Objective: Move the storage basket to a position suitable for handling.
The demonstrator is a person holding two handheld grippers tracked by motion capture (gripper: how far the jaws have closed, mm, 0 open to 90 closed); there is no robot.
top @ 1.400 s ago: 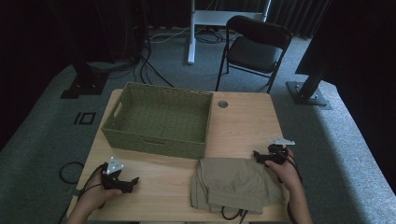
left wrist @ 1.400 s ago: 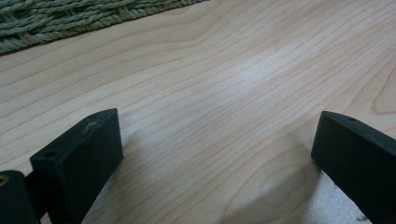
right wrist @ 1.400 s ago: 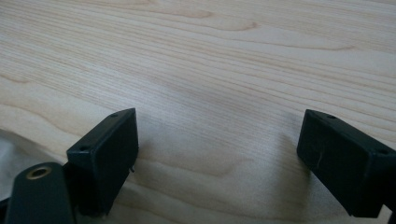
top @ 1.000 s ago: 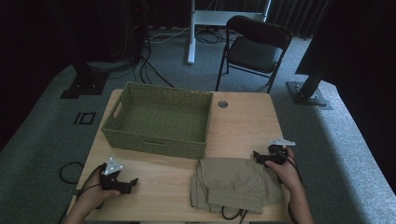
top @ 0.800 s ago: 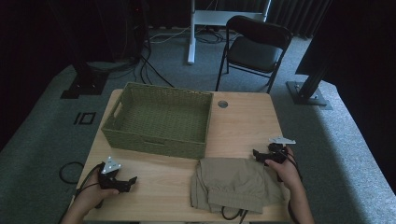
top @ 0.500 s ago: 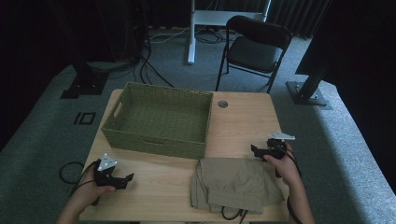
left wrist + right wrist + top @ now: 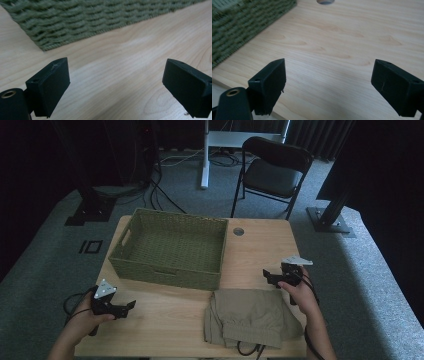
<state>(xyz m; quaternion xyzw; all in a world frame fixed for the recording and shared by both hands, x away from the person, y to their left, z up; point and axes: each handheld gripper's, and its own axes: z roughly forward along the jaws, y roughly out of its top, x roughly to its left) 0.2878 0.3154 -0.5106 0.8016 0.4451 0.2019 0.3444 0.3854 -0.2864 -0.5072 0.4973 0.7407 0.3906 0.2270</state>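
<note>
My left gripper (image 7: 131, 305) sits low over the tabletop (image 7: 260, 247) near its front left corner, jaws wide apart with bare wood between them. In the left gripper view, the woven wall of the green basket (image 7: 75, 22) runs across just beyond my jaws. My right gripper (image 7: 266, 274) hovers at the right side of the tabletop, jaws likewise spread and holding nothing. The folded khaki garment (image 7: 250, 317) lies at the front edge, just beside my right hand (image 7: 299, 292) and close to the basket's front right corner, touched by neither gripper.
</note>
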